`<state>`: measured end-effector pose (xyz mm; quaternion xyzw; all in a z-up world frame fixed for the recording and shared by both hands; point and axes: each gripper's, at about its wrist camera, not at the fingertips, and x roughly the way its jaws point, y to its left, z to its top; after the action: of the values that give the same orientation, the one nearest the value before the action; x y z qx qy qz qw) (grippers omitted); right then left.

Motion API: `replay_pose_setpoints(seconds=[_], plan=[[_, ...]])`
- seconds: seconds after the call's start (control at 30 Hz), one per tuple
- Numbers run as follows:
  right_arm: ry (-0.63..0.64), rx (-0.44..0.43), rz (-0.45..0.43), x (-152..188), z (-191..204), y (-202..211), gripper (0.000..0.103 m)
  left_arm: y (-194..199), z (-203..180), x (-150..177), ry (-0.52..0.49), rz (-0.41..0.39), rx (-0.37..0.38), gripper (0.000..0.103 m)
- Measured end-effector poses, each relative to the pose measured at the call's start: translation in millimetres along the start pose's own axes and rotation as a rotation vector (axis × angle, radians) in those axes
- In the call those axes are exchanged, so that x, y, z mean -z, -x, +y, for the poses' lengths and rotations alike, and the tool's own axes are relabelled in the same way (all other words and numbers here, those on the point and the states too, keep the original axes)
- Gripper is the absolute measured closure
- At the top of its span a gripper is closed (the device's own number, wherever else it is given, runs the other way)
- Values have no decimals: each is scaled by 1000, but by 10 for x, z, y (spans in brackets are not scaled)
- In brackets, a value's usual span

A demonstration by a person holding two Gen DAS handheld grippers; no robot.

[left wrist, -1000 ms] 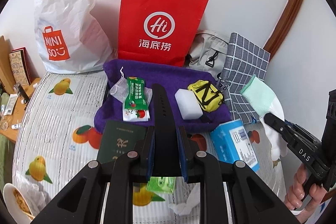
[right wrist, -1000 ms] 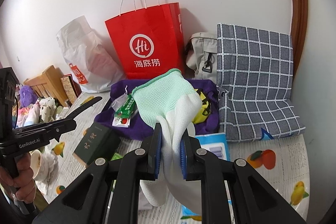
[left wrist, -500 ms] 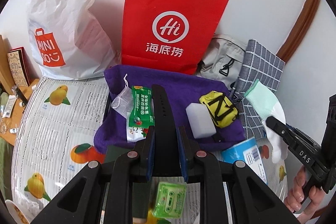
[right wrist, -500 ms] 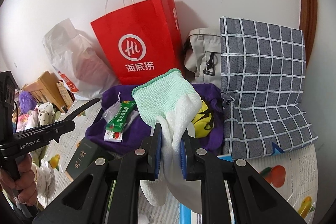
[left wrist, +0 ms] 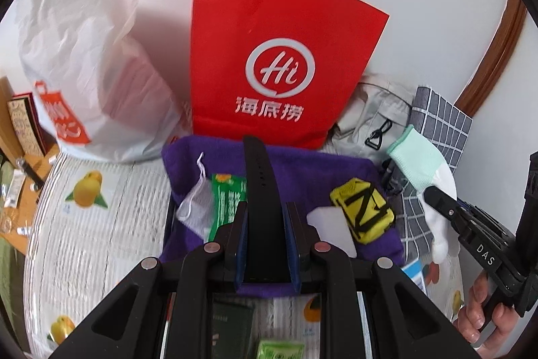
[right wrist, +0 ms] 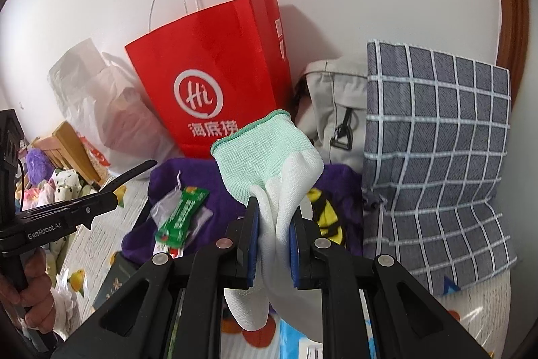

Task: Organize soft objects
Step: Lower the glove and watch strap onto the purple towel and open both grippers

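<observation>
Here, in the left wrist view, the left gripper (left wrist: 265,241) is pinching a black strap (left wrist: 260,187) between narrow jaws, the strap sticking out over the purple cloth (left wrist: 302,164) in front of the red bag (left wrist: 279,56). Being stiff and held near one end, it could twist or slide out if tipped toward a bag.

In the right wrist view, the right gripper (right wrist: 273,244) is squeezing a white and green glove (right wrist: 269,157), jaws close together on the bunched palm, fingers dangling below. That loose grip on soft knit could be slipping, and the hanging part may snag on a bag's rim.
</observation>
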<state>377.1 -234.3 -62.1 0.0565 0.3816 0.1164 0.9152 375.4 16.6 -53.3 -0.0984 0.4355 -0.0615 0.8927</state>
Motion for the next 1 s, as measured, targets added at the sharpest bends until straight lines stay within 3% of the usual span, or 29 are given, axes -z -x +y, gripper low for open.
replay_pose_setpoints(seconds=[0.23, 1.0], plan=[[1, -27, 4, -80, -7, -231, 87, -316, 25, -41, -1, 32, 5, 84], [20, -49, 231, 134, -78, -1183, 87, -1043, 187, -9, 42, 193, 21, 84]])
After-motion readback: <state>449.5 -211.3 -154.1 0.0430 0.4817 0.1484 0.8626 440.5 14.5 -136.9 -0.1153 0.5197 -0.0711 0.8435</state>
